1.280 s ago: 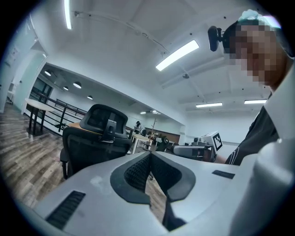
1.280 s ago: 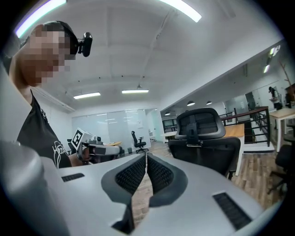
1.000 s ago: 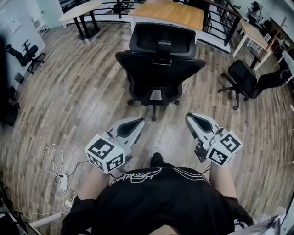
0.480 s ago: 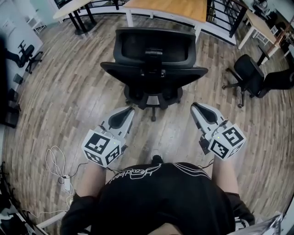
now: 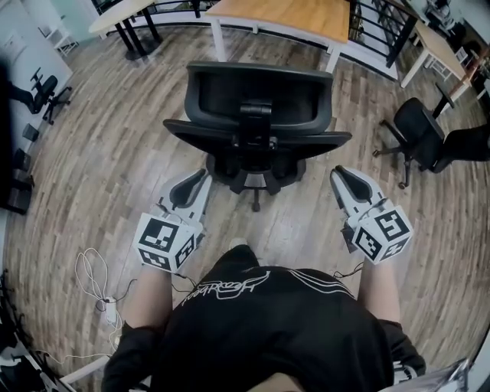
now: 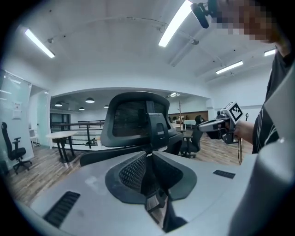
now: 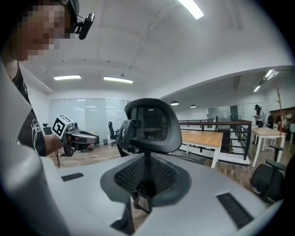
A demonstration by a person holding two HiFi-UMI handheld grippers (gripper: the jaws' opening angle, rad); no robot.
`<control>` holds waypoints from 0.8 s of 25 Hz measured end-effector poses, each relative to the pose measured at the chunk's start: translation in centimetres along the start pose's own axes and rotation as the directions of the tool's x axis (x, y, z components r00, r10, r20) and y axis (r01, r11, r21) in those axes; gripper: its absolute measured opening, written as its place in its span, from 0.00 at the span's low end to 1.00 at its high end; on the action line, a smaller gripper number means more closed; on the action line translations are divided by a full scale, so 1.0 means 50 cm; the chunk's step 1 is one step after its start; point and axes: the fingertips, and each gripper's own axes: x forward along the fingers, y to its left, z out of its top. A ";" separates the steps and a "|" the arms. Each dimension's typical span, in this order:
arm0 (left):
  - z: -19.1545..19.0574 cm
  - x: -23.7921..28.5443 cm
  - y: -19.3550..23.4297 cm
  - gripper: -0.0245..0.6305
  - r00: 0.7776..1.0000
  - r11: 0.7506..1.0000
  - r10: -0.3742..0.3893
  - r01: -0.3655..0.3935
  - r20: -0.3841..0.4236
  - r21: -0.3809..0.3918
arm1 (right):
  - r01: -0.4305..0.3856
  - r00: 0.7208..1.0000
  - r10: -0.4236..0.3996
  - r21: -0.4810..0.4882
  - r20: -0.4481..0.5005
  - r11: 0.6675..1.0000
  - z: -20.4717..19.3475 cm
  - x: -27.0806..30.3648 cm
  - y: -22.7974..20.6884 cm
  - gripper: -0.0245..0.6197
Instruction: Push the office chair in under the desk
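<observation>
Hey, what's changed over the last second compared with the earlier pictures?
The person has stepped up to the office chair, which now fills more of the head view. The left gripper and right gripper moved forward and now flank its backrest, apparently not touching it. Nothing was grasped; both pairs of fingers stay closed and empty. The chair still stands short of the desk.

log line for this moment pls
phase: pre-contact | office chair: not under desk, untouched | left claw: shut, empty | right claw: shut, empty
</observation>
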 end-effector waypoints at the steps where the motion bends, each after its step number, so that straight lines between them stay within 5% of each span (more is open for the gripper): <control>1: -0.006 0.007 0.014 0.08 1.000 1.000 0.008 -0.008 -0.009 0.022 | 0.018 1.000 -0.018 -0.014 -0.003 1.000 0.003 0.008 -0.010 0.11; 12: -0.022 0.089 0.163 0.40 0.996 0.973 0.009 0.012 -0.087 0.231 | 0.085 0.977 -0.141 -0.315 -0.159 0.945 0.009 0.098 -0.069 0.33; 15: -0.024 0.107 0.203 0.43 0.994 0.960 0.044 -0.013 -0.104 0.281 | 0.084 0.970 -0.162 -0.372 -0.184 0.925 0.001 0.115 -0.077 0.45; 20: -0.054 0.126 0.258 0.45 0.981 0.921 0.082 -0.008 -0.175 0.388 | 0.106 0.944 -0.246 -0.505 -0.220 0.856 -0.024 0.144 -0.105 0.48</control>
